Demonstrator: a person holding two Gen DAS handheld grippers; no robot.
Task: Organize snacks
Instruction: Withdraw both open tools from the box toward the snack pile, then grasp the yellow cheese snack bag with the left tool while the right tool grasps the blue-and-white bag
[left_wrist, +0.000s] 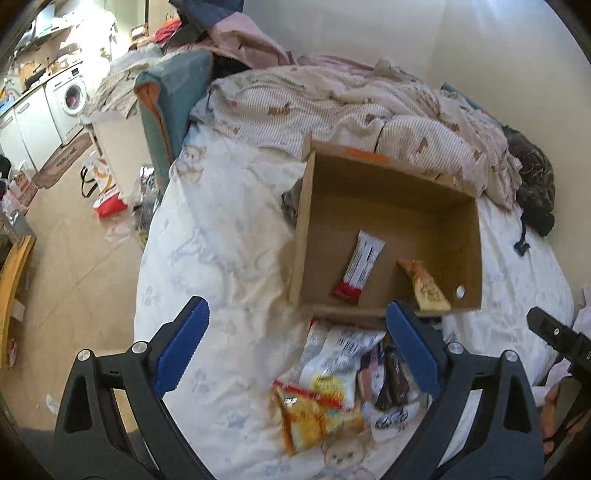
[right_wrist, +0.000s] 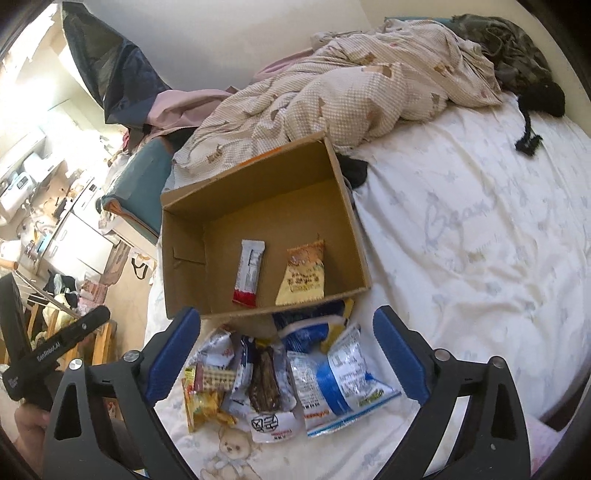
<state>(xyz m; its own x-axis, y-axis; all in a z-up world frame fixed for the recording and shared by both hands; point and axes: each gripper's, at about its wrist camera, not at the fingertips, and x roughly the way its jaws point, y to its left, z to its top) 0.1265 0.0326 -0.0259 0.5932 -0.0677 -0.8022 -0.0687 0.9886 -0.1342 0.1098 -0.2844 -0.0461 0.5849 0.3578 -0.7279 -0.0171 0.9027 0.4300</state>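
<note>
An open cardboard box (left_wrist: 469, 206) (right_wrist: 184, 243) sits on the bed. Inside it lie a white and red snack bar (left_wrist: 360, 264) (right_wrist: 249, 273) and a yellow snack packet (left_wrist: 426, 286) (right_wrist: 303, 275). A pile of snack packets (left_wrist: 332, 384) (right_wrist: 280, 376) lies on the sheet in front of the box: a yellow bag (left_wrist: 314, 417), a dark chocolate bar (right_wrist: 264, 384), a blue and white bag (right_wrist: 340, 380). My left gripper (left_wrist: 295, 350) is open and empty above the pile. My right gripper (right_wrist: 286, 354) is open and empty above the pile.
A crumpled checked blanket (left_wrist: 369, 107) (right_wrist: 332, 96) lies behind the box. Dark clothing (left_wrist: 532, 184) (right_wrist: 517, 55) sits at the far right. The bed's left edge drops to a cluttered floor (left_wrist: 74, 240) with a bag (left_wrist: 103, 188) and a washing machine (left_wrist: 72, 99).
</note>
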